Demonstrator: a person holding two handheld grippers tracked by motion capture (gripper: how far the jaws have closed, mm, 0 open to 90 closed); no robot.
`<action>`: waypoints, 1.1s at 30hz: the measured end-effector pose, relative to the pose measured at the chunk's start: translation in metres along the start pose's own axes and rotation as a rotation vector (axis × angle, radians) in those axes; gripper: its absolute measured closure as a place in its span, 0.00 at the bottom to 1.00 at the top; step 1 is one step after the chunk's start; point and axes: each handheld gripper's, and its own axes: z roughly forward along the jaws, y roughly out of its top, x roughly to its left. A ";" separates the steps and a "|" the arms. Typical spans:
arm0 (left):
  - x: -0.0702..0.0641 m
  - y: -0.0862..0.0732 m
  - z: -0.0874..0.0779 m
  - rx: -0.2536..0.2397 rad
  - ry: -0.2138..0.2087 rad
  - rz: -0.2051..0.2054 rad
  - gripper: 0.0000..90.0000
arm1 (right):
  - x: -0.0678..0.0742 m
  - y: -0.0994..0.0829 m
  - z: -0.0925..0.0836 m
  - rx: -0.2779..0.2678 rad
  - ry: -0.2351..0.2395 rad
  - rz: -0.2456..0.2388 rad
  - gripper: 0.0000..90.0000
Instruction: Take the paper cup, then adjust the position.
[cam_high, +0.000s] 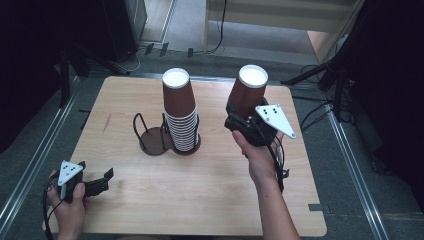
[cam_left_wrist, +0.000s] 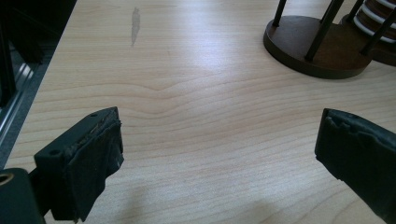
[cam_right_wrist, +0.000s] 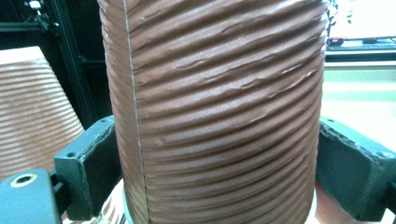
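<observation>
The right hand (cam_high: 257, 150) reached forward over the far right part of the table (cam_high: 210, 200), its forearm running up from the near edge, and it carried the right gripper (cam_high: 240, 117) with the grey plate on top. Between that gripper's two jaws stood a brown cup (cam_high: 248, 92), upside down, its white base facing up and leaning slightly away from the hand. The jaws were partly closed and pressed on the cup's lower wall from both sides.

The left hand (cam_high: 70, 200) rested at the near left corner of the table. The left gripper (cam_high: 102, 181) pointed along the tabletop toward the holder, its jaws wide apart with nothing between them.

To the left of the held cup, a stack of cups (cam_high: 180, 112) of the same kind sat upside down in a dark wire cup holder (cam_high: 150, 137), in the compartment nearer the right gripper.

The right gripper view showed the cup's wall (cam_right_wrist: 224, 107) close up: brown ridged paper with a vertical seam and small creases across the ridges, and the stack's ribbed side (cam_right_wrist: 32, 116) beyond it at the left. The left gripper view showed bare wood grain between the spread pads (cam_left_wrist: 93, 158), a small grey mark (cam_left_wrist: 135, 23) on the wood, and the holder's round base (cam_left_wrist: 317, 46) ahead.
</observation>
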 end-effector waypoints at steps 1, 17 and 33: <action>0.000 0.000 0.000 -0.001 0.000 0.001 0.02 | -0.001 -0.002 -0.001 0.002 0.000 -0.003 0.10; -0.001 0.000 0.001 -0.007 -0.052 -0.032 0.02 | -0.015 -0.061 -0.023 0.083 -0.030 0.006 0.10; -0.037 0.027 0.002 -0.049 -0.116 0.020 0.02 | -0.024 -0.103 -0.036 0.154 -0.025 0.067 0.10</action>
